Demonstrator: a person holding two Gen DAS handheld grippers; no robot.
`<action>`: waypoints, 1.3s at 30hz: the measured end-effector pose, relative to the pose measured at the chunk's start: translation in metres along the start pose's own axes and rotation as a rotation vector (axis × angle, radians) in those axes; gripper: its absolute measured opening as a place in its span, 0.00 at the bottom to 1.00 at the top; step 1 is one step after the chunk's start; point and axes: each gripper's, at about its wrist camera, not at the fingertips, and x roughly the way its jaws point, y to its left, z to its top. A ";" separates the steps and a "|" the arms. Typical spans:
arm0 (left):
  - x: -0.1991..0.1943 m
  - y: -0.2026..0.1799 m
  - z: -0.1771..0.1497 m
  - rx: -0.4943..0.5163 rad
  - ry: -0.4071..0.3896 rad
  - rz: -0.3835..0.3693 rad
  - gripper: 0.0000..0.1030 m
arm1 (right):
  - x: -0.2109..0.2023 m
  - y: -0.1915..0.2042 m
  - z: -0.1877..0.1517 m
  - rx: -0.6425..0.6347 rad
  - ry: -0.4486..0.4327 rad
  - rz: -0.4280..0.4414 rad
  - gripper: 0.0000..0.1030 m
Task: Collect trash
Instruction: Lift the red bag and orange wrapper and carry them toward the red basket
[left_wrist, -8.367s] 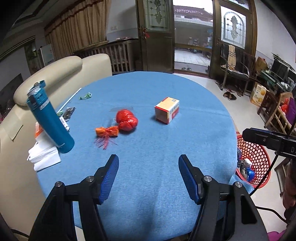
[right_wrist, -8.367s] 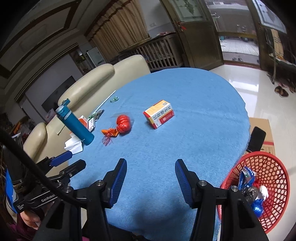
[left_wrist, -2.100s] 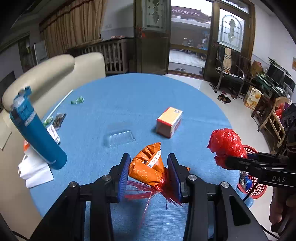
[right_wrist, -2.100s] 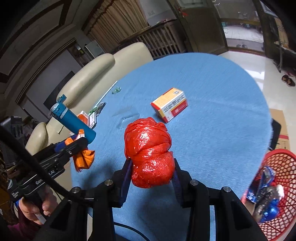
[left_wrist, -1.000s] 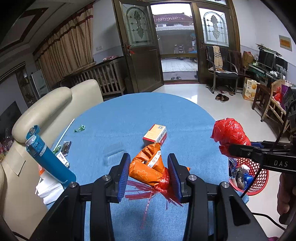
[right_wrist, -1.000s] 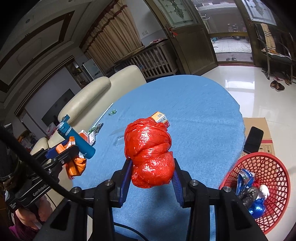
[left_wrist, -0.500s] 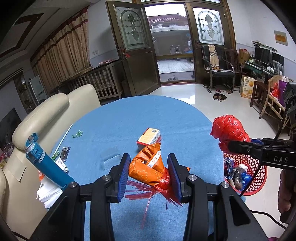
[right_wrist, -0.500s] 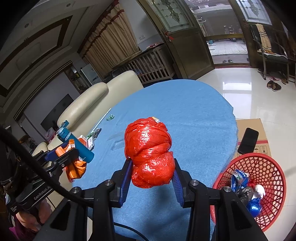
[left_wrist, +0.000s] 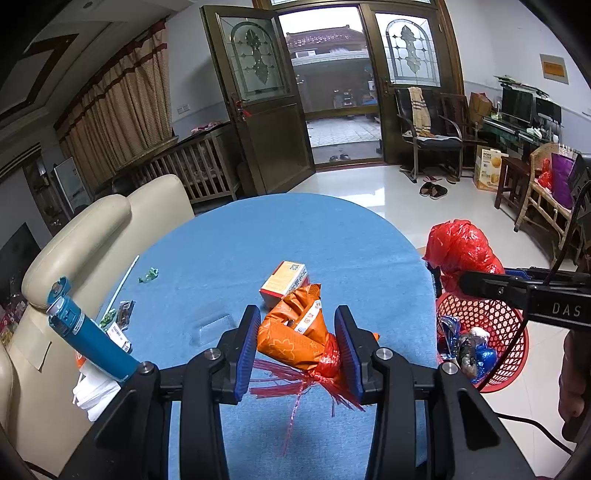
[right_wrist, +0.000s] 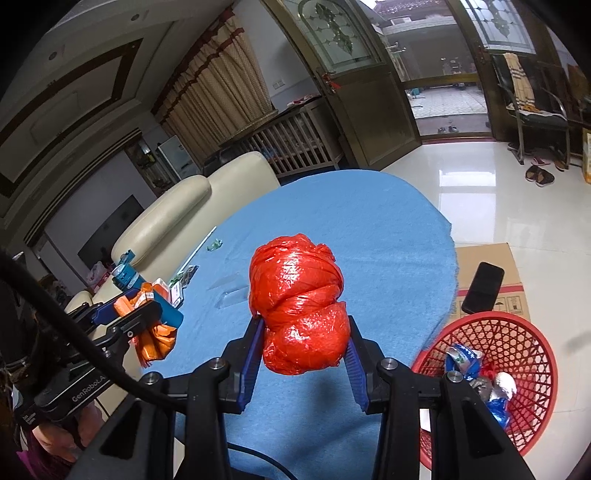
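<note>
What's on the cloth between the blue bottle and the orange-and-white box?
In the left wrist view, a clear plastic tray lies on the blue cloth between the blue bottle and the box; small packets sit closer to the bottle.

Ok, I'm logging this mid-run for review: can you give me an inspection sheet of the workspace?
Surface: blue table.
Job's things: orange wrapper and red bag held; red basket on floor, part filled.
Clutter: small box, blue bottle, clear tray, green wrapper.
Grippers: left gripper and right gripper both gripping.
Cables: black cable.
Surroundings: cream sofa, open door.
</note>
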 end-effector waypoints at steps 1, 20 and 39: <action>0.001 -0.002 0.001 0.001 0.002 -0.003 0.42 | -0.001 -0.003 0.001 0.008 0.001 -0.003 0.43; 0.019 -0.031 0.005 0.037 0.074 -0.066 0.42 | -0.003 -0.036 0.001 0.076 0.002 -0.008 0.43; 0.058 -0.085 0.018 0.121 0.132 -0.143 0.42 | -0.006 -0.097 -0.006 0.123 0.076 -0.087 0.43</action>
